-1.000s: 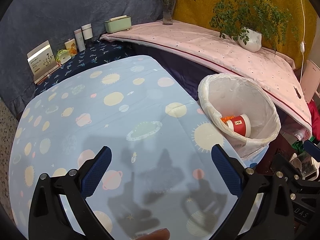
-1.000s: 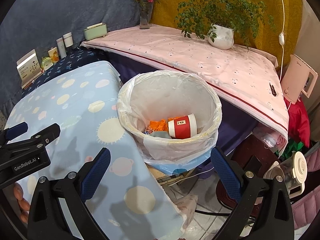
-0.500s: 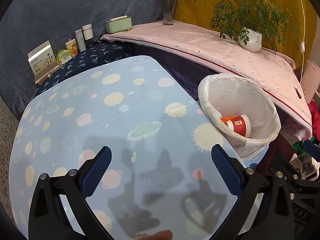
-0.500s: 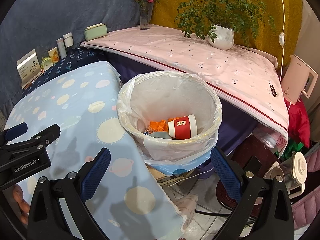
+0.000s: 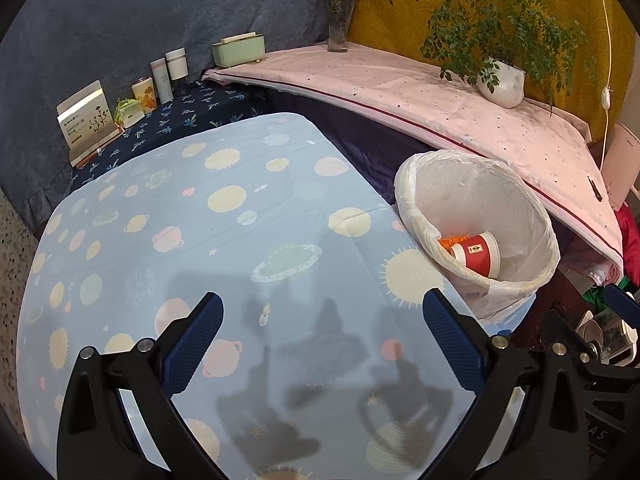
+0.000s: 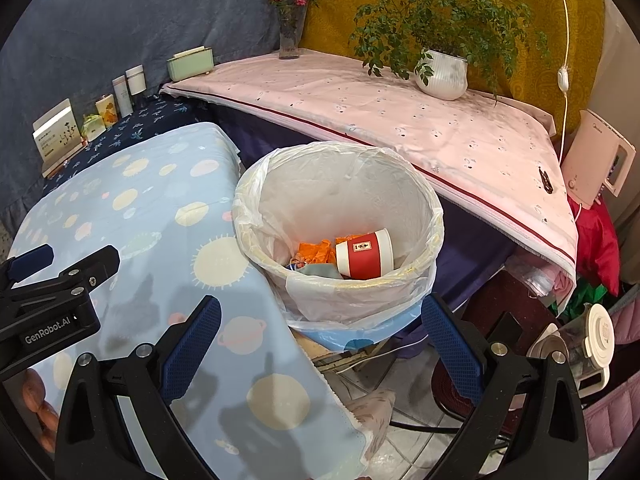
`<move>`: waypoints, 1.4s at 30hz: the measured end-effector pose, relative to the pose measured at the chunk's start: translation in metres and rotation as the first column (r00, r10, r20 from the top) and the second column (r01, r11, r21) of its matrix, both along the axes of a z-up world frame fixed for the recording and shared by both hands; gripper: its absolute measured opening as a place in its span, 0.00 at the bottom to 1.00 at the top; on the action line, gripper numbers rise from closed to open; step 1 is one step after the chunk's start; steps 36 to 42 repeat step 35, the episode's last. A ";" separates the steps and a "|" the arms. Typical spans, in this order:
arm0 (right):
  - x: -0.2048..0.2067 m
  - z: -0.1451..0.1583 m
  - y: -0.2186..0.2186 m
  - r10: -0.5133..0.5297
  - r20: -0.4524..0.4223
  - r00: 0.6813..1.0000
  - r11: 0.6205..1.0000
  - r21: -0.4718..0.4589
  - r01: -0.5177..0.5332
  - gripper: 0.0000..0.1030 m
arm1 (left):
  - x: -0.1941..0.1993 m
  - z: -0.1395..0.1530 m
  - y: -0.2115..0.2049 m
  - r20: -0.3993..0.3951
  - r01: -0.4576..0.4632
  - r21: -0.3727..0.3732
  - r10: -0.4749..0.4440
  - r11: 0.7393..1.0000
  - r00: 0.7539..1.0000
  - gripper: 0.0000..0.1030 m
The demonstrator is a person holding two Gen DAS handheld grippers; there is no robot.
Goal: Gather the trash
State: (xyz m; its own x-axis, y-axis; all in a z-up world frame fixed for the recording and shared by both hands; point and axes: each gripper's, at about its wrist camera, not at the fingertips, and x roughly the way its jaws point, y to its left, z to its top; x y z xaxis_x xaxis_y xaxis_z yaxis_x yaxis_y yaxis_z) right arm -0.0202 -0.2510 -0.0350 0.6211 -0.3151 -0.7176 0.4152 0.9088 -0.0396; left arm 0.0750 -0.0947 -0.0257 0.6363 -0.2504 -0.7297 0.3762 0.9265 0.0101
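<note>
A bin lined with a white plastic bag [image 6: 400, 168] [image 5: 524, 200] stands beside the table's right edge. Inside it lie a red and white paper cup [image 6: 366, 256] [image 5: 480, 254], orange wrappers [image 6: 316, 252] and a grey-green scrap [image 6: 318, 271]. My right gripper [image 6: 320, 338] hangs open just in front of the bin, nothing between its fingers. Over the blue planet-print tablecloth [image 5: 224, 232] my left gripper [image 5: 322, 340] is open and holds nothing. The left gripper's body [image 6: 52, 300] shows at the left edge of the right wrist view.
A pink-covered shelf [image 6: 360, 108] runs behind the bin with a potted plant [image 6: 440, 72], a flower vase [image 6: 290, 36] and a green box [image 6: 190, 64]. Bottles and cartons [image 5: 160, 80] line the back left. A white appliance [image 6: 600, 164], a kettle [image 6: 580, 340] and cables lie right of the bin.
</note>
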 end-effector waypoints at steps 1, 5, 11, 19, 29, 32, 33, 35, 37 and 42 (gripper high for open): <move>0.000 0.000 0.000 0.000 0.000 1.000 1.000 0.000 0.000 0.94 | 0.000 0.000 -0.001 0.001 0.000 0.000 0.000 1.000 1.000 0.93; 0.000 0.000 0.000 0.000 0.000 1.000 1.000 0.000 0.000 0.94 | -0.001 0.000 -0.005 0.002 0.007 0.002 -0.007 1.000 1.000 0.93; 0.000 0.000 0.000 -0.001 0.000 1.000 1.000 0.001 0.001 0.94 | -0.002 0.001 -0.008 0.009 0.016 0.006 -0.016 1.000 1.000 0.93; 0.001 -0.001 -0.002 0.002 -0.002 1.000 1.000 0.002 -0.002 0.94 | -0.002 0.000 -0.009 0.008 0.018 0.009 -0.018 1.000 1.000 0.93; 0.001 -0.001 -0.002 0.001 -0.001 1.000 1.000 0.002 -0.001 0.94 | -0.003 0.000 -0.012 0.013 0.039 0.006 -0.039 0.999 0.999 0.93; 0.001 0.000 -0.003 -0.003 0.004 1.000 1.000 0.002 0.003 0.94 | -0.003 -0.001 -0.012 0.014 0.049 0.000 -0.049 0.999 0.999 0.93; 0.001 0.001 -0.002 -0.004 0.005 1.000 1.000 0.002 0.004 0.94 | -0.002 -0.001 -0.012 0.012 0.054 0.001 -0.054 0.999 0.998 0.93; 0.000 0.001 -0.002 -0.007 0.007 1.000 1.000 0.001 0.007 0.94 | -0.002 -0.001 -0.013 0.012 0.060 0.001 -0.060 0.998 0.998 0.93; 0.000 0.001 -0.002 -0.007 0.007 1.000 1.000 0.001 0.007 0.94 | -0.002 -0.001 -0.013 0.012 0.060 0.001 -0.060 0.998 0.998 0.93; 0.000 0.001 -0.002 -0.007 0.007 1.000 1.000 0.001 0.007 0.94 | -0.002 -0.001 -0.013 0.012 0.060 0.001 -0.060 0.998 0.998 0.93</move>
